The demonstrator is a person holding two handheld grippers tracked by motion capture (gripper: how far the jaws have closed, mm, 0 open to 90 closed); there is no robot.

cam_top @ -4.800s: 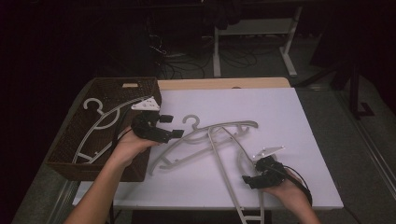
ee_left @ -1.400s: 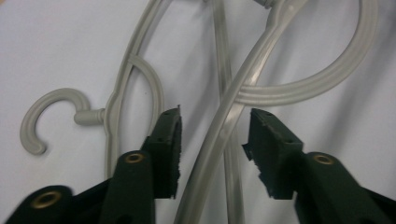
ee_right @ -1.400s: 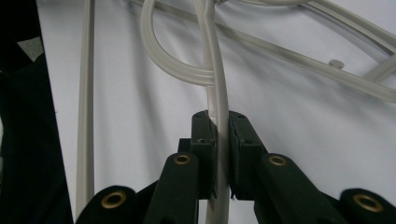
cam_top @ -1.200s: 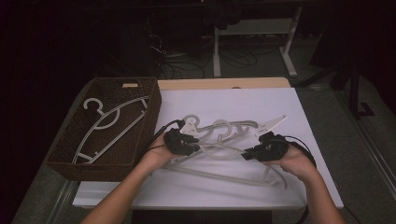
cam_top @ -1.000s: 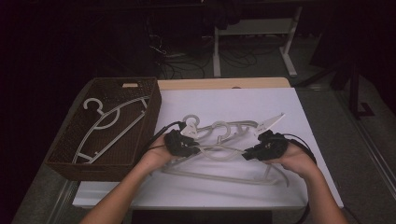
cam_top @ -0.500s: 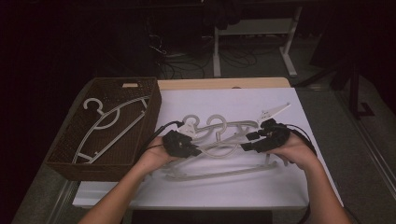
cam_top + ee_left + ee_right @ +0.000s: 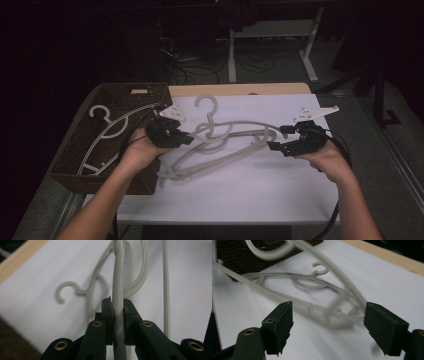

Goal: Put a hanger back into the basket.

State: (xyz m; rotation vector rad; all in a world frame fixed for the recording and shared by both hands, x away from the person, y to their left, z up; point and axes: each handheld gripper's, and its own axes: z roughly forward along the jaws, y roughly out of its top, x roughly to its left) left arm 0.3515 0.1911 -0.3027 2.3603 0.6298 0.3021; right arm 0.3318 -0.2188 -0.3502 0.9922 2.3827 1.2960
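The left gripper is clenched on a bar of one grey hanger, the rod pinched squarely between its pads in the left gripper view, and that end looks lifted off the white tabletop. The right gripper has just been opening; its jaws stand wide and released, with hanger bars beyond them and nothing pinched. By the look of it, the step in hand is carrying the hanger to the wicker basket, just left, where another hanger already lies. A second hanger is tangled with the held one, so the lift needs care. Open room lies rightward; the far tabletop edge is close behind.
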